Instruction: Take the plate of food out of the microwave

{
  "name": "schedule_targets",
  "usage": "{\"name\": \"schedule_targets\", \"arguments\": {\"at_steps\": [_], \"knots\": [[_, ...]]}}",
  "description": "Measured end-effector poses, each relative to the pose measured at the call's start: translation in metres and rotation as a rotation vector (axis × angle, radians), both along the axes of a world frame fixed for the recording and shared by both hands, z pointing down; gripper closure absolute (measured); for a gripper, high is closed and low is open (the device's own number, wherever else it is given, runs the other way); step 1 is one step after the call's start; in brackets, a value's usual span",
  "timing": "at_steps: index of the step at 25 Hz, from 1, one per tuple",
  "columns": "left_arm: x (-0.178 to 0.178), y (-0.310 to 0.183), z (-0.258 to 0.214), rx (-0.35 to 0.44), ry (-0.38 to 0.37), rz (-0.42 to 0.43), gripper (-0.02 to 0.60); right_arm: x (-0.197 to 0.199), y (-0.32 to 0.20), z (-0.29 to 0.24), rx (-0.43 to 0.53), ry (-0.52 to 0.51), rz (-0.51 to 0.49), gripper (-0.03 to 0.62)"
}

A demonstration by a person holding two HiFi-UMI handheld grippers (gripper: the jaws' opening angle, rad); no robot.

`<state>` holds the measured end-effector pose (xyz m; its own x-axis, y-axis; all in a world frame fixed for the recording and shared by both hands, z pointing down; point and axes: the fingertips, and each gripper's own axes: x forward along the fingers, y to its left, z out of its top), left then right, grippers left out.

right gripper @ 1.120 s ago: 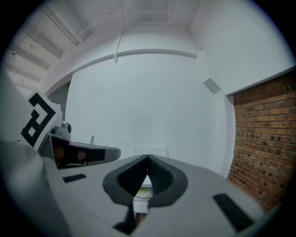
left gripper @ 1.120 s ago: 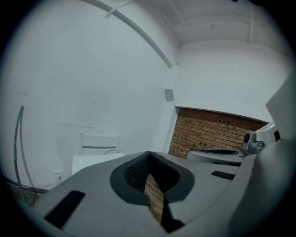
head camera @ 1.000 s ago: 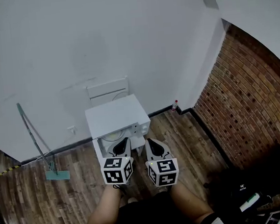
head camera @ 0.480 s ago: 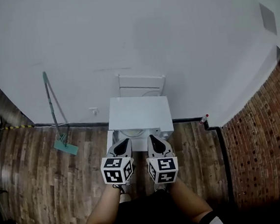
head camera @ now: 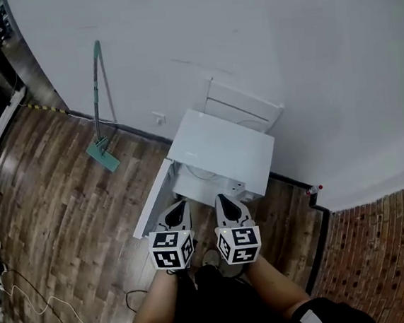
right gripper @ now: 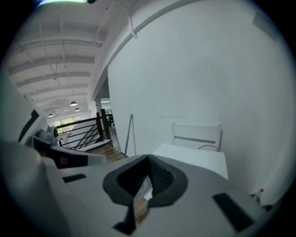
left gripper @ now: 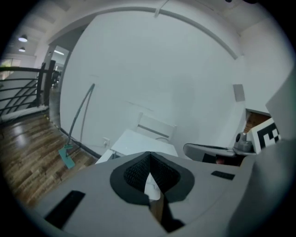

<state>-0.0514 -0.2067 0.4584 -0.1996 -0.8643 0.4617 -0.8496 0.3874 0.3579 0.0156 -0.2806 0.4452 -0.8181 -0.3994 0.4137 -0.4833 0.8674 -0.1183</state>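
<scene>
One pale curve inside the open cavity is all that shows of the plate (head camera: 202, 173) from the head view. Whether there is food on it cannot be made out. It sits in the microwave (head camera: 222, 152), which stands on the wooden floor (head camera: 66, 227) with its back near the white wall. The microwave door (head camera: 152, 201) is swung out to the left.

Just in front of the opening, the left gripper (head camera: 181, 205) and right gripper (head camera: 223, 199) hang side by side, pointing at the cavity and touching nothing. Each gripper view shows its jaws pressed together at the tips with nothing between them.

Behind the microwave stands a white chair (head camera: 243, 107). A mop (head camera: 100, 96) leans on the wall to the left, and a small red-capped bottle (head camera: 319, 189) sits by the corner where the brick wall starts.

The likely trouble is in the grip. Both grippers must spread their jaws before they can take the rim, and jaws that close on only a thin edge could let the plate tip and shed whatever it carries. The cavity is low and narrow, so a lift that rises too early could knock the plate against the top of the opening. A drift to the left could bump the open door.

No brand or label is legible on the microwave. The cubes on the grippers bear only black-and-white square markers, no letters.
</scene>
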Motion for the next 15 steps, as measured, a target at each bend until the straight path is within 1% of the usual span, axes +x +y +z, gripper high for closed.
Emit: {"name": "schedule_targets", "arguments": {"at_steps": [3,6,11,15], "knots": [[0.004,0.006,0.036,-0.026,0.033,-0.040,0.583,-0.003,0.004,0.047,-0.004,0.056,-0.046,0.583],[-0.001,0.004,0.075,-0.052,0.027,-0.041,0.583,-0.010,0.004,0.101,-0.008,0.098,-0.067,0.583],[-0.017,-0.017,0.146,-0.069,0.013,-0.019,0.583,-0.025,-0.021,0.181,0.024,0.127,-0.047,0.583],[-0.032,-0.031,0.201,-0.081,0.010,0.011,0.583,-0.038,-0.049,0.242,0.050,0.139,0.004,0.583]]}}
